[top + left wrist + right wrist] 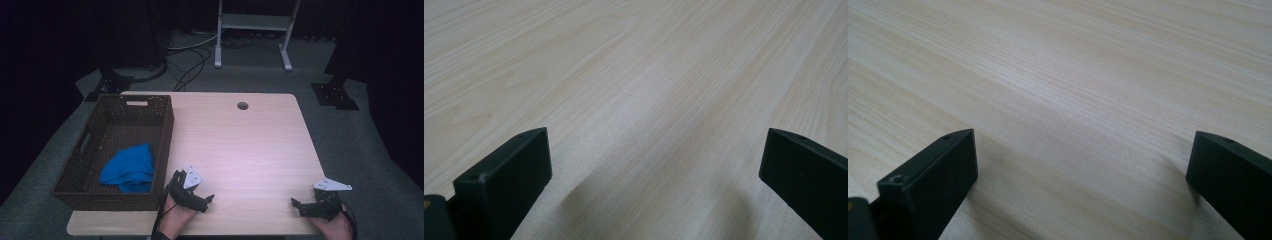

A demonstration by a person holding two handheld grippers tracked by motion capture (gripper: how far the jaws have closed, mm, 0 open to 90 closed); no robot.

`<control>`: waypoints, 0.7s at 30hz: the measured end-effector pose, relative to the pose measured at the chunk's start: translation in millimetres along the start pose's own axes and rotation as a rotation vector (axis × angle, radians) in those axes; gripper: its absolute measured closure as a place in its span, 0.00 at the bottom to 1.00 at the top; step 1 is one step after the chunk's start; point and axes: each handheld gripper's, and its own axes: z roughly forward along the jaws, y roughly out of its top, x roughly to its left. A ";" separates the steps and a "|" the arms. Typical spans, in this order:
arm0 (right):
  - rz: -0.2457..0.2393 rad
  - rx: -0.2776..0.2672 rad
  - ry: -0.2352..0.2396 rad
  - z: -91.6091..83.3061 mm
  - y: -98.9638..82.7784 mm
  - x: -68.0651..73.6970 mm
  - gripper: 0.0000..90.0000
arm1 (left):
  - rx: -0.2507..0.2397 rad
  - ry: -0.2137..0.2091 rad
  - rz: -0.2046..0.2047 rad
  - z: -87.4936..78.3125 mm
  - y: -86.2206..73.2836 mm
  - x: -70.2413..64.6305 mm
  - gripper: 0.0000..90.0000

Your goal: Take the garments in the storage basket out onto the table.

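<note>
My left gripper (pixel 209 199) at 7 o'clock, fingers wide, empty | right gripper (pixel 296 204) at 5 o'clock, likewise, resting on surface (pixel 240 145) | blue cloth (pixel 129 167) in basket (pixel 162 117) at 9 o'clock, apparently stowed.

Blue cloth (pixel 129 169) in wicker basket (pixel 165 131), L gripper (pixel 207 200) just beside, R gripper (pixel 297 206) well apart, near table (pixel 240 145) edge.

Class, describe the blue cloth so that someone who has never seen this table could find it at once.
Start at the light wooden table and look to its left edge, where a dark brown woven basket stands. The blue cloth lies crumpled inside, toward the near right corner. It is the basket's one item and the brightest colour here, just beyond the left gripper.
</note>
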 end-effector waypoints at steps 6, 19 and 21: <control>0.002 0.000 -0.002 0.6 0.7 -0.6 0.00 | -0.026 -0.004 -0.020 -2.5 -1.1 2.0 0.00; -0.001 0.000 -0.001 1.1 1.1 -1.2 0.00 | -0.091 -0.004 -0.034 -6.5 -2.5 4.8 0.00; -0.001 0.000 -0.001 1.0 1.0 -1.2 0.00 | -0.097 -0.004 -0.037 -6.7 -2.6 5.1 0.00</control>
